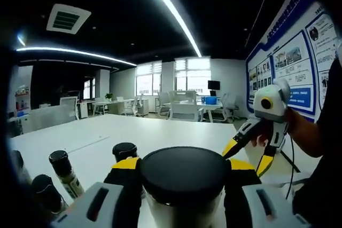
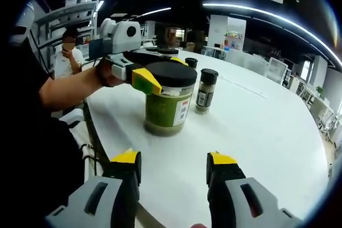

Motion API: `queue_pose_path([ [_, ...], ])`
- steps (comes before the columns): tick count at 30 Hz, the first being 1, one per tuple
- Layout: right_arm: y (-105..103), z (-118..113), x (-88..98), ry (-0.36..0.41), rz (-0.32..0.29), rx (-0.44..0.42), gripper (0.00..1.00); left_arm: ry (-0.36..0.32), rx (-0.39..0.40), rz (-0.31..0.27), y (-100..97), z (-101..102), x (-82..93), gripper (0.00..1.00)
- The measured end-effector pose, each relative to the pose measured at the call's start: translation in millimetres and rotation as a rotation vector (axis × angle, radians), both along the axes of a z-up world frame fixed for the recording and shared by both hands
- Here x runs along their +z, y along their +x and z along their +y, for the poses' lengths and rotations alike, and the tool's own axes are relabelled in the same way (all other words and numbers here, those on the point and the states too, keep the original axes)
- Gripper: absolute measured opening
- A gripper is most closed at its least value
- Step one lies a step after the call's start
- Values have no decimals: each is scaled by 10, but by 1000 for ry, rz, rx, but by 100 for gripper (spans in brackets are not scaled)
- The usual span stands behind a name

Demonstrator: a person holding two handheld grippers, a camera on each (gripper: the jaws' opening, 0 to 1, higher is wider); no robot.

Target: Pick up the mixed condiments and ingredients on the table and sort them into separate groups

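Left hand-held gripper (image 2: 140, 71) is clamped on the black-lidded jar (image 2: 170, 102) standing on the table (image 2: 256, 132); right hand-held gripper (image 2: 174, 166) hangs apart, empty.

The jar (image 2: 169, 105) looks like clear plastic with a matt black lid (image 1: 185, 173); the white table (image 2: 256, 132) is smooth, faintly glossy.

L tongs (image 1: 184, 170) clamped on jar lid; R tongs (image 2: 173, 162) apart, holding nothing, hovering.
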State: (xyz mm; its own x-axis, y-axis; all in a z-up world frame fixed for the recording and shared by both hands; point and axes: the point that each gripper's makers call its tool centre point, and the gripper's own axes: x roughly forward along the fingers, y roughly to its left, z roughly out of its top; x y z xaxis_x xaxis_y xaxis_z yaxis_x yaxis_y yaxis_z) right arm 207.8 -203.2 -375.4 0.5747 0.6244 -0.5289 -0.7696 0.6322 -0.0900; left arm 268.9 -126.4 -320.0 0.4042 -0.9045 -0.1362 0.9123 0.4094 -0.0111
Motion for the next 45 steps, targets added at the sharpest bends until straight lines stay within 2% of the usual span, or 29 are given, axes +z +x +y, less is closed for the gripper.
queue_pose_path([
  [2, 10, -1, 19, 4, -3, -1, 50, -1, 12, 10, 10, 39, 16, 61],
  [5, 22, -3, 28, 4, -9, 0, 50, 15, 28, -4, -8, 110, 32, 61],
  [7, 29, 3, 16, 5, -6, 1, 50, 29, 11, 0, -52, 162, 25, 61],
  [10, 30, 24, 5, 9, 0, 3, 50, 1, 13, 26, -80, 273, 61, 61],
  [14, 20, 55, 35, 16, -8, 11, 50, 1, 67, 11, -88, 401, 104, 61],
  [17, 15, 60, 44, 17, -11, 13, 50, 2, 113, 10, -104, 579, 107, 61],
  [25, 31, 71, 41, 25, -8, 15, 48, 8, 181, 14, -277, 962, 108, 61],
  [27, 35, 86, 49, 33, -8, 17, 48, 8, 231, 2, -278, 1121, 133, 61],
  [34, 55, 120, 10, 45, -1, 26, 48, 24, 320, -23, -325, 1520, 232, 61],
  [37, 100, 109, -5, 53, -4, 14, 48, 37, 403, -33, -219, 1814, 260, 61],
  [41, 116, 121, -22, 52, 2, 12, 47, 12, 528, -43, -41, 2206, 316, 61],
  [45, 166, 105, 33, 61, -15, -2, 47, -10, 598, -62, 49, 2497, 374, 61],
])
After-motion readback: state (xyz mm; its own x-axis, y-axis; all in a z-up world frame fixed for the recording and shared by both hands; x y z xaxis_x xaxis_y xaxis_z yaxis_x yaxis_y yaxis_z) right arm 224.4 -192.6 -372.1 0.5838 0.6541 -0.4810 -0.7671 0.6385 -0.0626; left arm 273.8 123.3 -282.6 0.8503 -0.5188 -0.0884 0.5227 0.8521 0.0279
